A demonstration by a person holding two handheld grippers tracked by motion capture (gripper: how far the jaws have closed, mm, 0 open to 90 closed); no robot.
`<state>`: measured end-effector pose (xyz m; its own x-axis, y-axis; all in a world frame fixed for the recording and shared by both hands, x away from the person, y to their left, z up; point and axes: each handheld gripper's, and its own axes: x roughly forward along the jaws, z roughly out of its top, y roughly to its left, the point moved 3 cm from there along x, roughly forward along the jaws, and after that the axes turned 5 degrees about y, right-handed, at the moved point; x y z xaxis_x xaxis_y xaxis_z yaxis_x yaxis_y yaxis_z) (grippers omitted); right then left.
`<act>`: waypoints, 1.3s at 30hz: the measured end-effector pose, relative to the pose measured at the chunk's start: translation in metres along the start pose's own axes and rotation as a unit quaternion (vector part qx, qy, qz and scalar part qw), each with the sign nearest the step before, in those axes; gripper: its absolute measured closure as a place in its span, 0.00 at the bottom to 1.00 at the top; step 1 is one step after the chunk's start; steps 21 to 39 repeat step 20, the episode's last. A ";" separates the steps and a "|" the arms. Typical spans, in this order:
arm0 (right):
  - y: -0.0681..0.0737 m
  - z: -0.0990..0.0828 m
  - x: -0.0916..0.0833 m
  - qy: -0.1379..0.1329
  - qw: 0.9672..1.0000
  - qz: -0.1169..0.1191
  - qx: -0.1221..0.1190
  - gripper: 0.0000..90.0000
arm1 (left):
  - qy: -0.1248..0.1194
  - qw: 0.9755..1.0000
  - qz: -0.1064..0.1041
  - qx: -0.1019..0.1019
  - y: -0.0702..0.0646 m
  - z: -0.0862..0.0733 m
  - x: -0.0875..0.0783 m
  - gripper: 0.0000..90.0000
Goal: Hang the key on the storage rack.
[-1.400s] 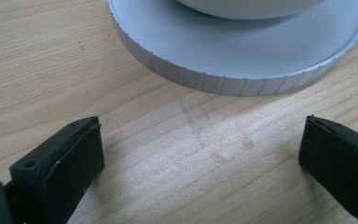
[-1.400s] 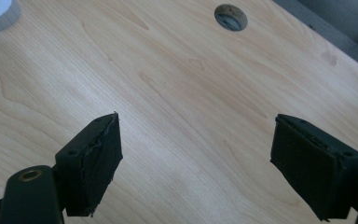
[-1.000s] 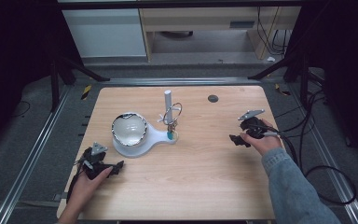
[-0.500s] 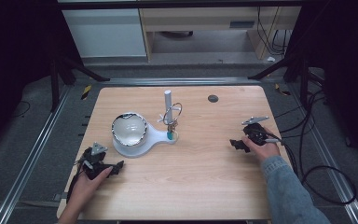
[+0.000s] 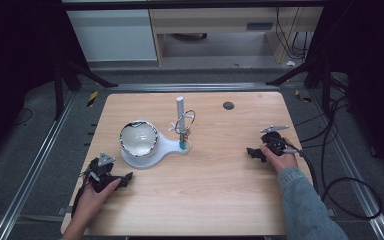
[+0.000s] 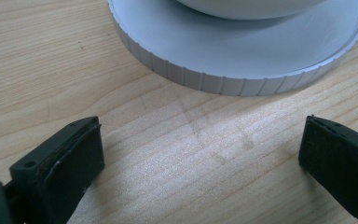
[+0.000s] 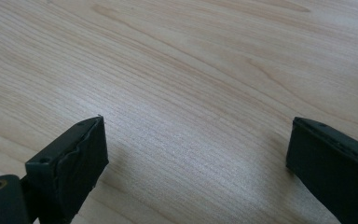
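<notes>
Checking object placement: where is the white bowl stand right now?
In the high view, the white bowl stand sits left of table centre, just ahead of the left tongs.

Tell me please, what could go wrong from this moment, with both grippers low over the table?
1. The left gripper rests open close to the ribbed rim of the white base. A careless push forward could probably slide the base and shake the bowl on it.
2. The thin wire ring beside the white post looks light; a sleeve or cable reaching there might tip it.
3. The right gripper, open with nothing between its jaws, could scrape the wooden table.
</notes>
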<state>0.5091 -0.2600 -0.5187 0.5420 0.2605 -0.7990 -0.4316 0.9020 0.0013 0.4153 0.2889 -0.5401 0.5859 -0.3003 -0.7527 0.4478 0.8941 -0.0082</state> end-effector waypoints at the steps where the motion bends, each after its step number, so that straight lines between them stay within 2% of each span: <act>1: 0.000 -0.001 0.001 0.001 1.000 -0.001 0.001 0.05 | 0.000 1.000 0.000 0.000 0.000 0.000 0.000 0.00; 9: 0.002 -0.003 0.004 -0.011 1.000 -0.018 0.003 0.02 | 0.000 1.000 0.000 0.000 0.000 0.000 0.000 0.00; 15: 0.004 -0.005 0.007 -0.031 0.999 -0.027 0.007 0.00 | 0.000 1.000 0.000 0.000 0.000 0.000 0.000 0.00; 39: 0.005 -0.007 0.005 -0.032 0.999 -0.028 0.009 0.00 | 0.000 1.000 0.000 0.000 0.000 0.000 0.000 0.00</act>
